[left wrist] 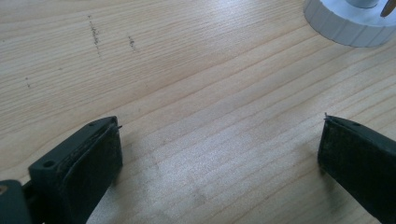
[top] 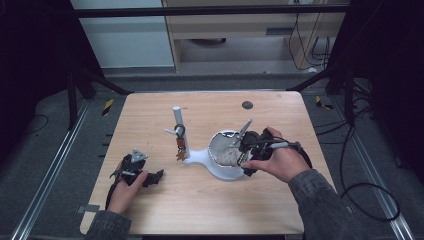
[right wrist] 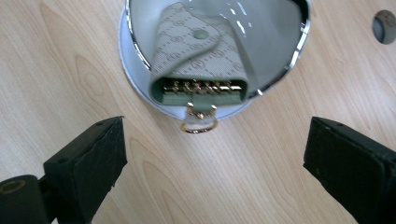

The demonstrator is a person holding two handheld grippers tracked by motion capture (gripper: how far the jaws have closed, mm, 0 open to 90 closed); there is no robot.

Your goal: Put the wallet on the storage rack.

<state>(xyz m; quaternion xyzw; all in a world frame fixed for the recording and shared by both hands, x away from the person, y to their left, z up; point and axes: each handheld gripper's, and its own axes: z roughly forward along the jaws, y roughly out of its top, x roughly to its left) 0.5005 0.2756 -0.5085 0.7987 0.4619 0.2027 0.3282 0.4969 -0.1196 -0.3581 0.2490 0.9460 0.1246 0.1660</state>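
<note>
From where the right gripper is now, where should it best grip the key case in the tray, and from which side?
Probably at the open end of the key case, which overhangs the tray rim toward the open right gripper. Come in from that near side with one jaw on each long edge; the case lies flat, so its overhanging end is the easiest part to reach.

This looks like a lab or test room set up for recording. A small wooden table (top: 150,115) stands alone on grey carpet (top: 50,165), framed by black metal struts (top: 95,82) and floor rails (top: 50,175). Loose cables (top: 350,165) trail on the right, and yellow-black hazard tape (top: 107,106) marks the floor. Pale office cabinets (top: 225,30) stand at the far wall.
</note>
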